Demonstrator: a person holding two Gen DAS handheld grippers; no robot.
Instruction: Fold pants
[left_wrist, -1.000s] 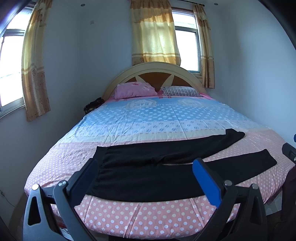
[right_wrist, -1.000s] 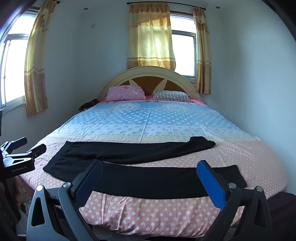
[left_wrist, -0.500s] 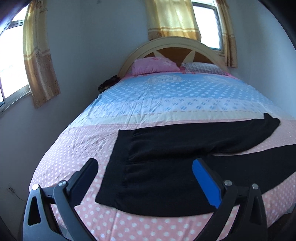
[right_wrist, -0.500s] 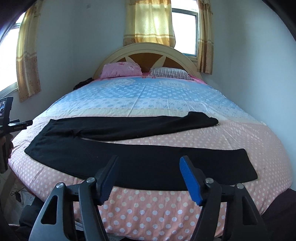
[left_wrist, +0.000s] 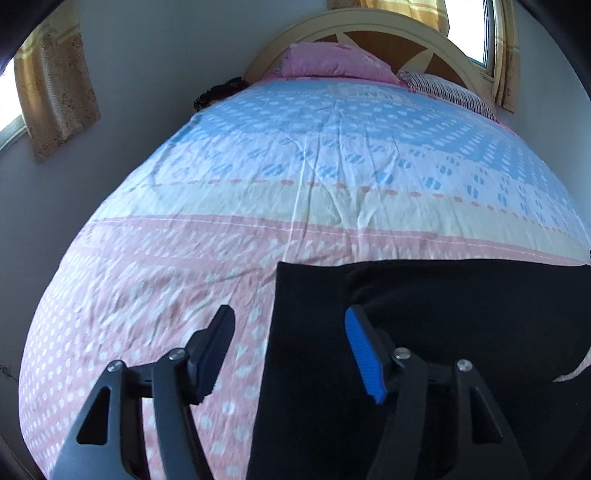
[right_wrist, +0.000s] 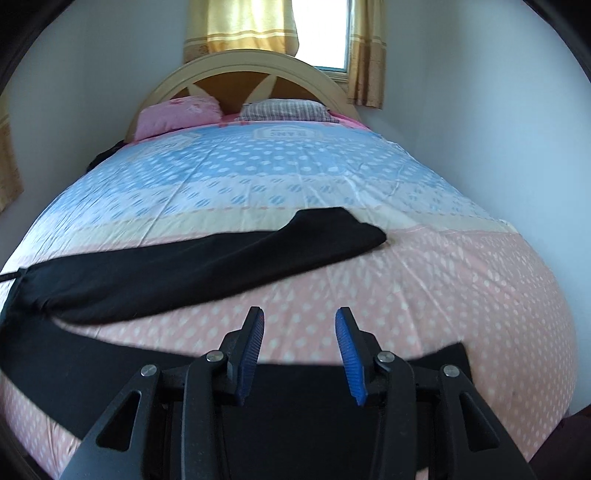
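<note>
Black pants (left_wrist: 461, 306) lie spread flat across the foot of the bed, legs apart in a V. My left gripper (left_wrist: 288, 325) is open, low over the waistband's left edge, one finger over the bedspread and one over the cloth. In the right wrist view the far leg (right_wrist: 207, 266) runs across the bed and the near leg (right_wrist: 74, 373) passes under my right gripper (right_wrist: 299, 328), which is open above that leg near its hem end (right_wrist: 454, 354). Neither gripper holds cloth.
The bed (right_wrist: 443, 295) has a pink and blue dotted bedspread, with two pillows (right_wrist: 177, 114) by the arched headboard (right_wrist: 243, 66). Walls stand close on both sides, with curtained windows (right_wrist: 321, 33). A dark item (left_wrist: 218, 92) lies at the bed's far left edge.
Both grippers have moved forward and down, close to the pants. The left has shifted to the waistband, the right to the near leg's end. Both jaws have narrowed.
</note>
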